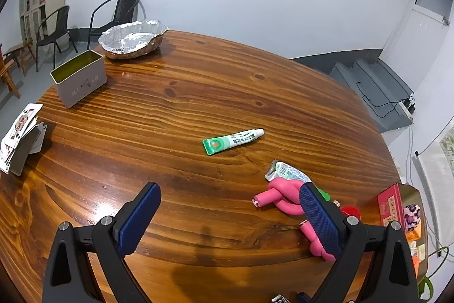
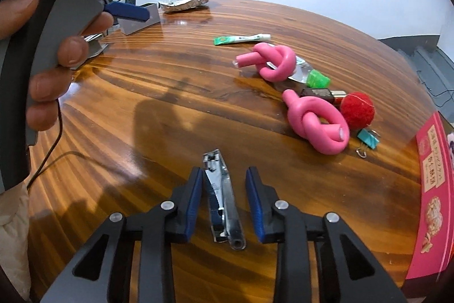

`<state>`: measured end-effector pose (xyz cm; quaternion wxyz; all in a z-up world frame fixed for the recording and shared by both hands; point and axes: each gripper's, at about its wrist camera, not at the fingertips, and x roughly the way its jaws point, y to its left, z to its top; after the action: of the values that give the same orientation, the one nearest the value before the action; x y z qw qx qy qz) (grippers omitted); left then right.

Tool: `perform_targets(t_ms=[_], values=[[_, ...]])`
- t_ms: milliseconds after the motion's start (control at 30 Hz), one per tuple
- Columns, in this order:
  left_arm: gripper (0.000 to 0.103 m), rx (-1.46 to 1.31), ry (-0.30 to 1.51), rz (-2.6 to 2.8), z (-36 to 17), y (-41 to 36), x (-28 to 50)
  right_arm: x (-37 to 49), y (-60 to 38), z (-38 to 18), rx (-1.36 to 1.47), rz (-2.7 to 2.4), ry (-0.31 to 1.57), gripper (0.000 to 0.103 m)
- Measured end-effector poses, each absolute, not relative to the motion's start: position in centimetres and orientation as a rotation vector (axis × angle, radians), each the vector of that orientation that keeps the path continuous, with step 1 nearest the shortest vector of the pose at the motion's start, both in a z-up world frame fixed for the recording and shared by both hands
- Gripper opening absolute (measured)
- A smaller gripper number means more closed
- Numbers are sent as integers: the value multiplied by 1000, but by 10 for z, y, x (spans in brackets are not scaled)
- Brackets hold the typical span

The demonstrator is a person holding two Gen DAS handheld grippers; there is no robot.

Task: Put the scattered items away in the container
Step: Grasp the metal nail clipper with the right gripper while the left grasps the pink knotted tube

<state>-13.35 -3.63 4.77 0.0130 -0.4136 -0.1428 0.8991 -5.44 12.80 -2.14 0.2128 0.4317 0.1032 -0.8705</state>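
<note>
Nail clippers (image 2: 222,198) lie between the spread right gripper (image 2: 224,181), unseen behind the gaping left gripper (image 1: 229,206).

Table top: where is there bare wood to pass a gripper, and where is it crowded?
Bare wood runs between the grey tin and the green tube, and across the table in front of the left gripper. Crowded: the pink knots, red ball and binder clip beside the pink box.
</note>
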Motion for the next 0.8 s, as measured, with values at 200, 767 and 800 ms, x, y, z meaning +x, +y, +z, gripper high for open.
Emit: perform_targets(t_ms=[200,767,800], values=[[100,-1305,-427,2810,43,-37,-137,-55,136,-21,1211,-2466,270,18],[100,-1304,-9,2710,8,40,-163,-46,204,10,1173,-2601,-26,18],[100,-1299,19,2709,7,44,-165,-46,207,10,1177,-2604,-37,18]])
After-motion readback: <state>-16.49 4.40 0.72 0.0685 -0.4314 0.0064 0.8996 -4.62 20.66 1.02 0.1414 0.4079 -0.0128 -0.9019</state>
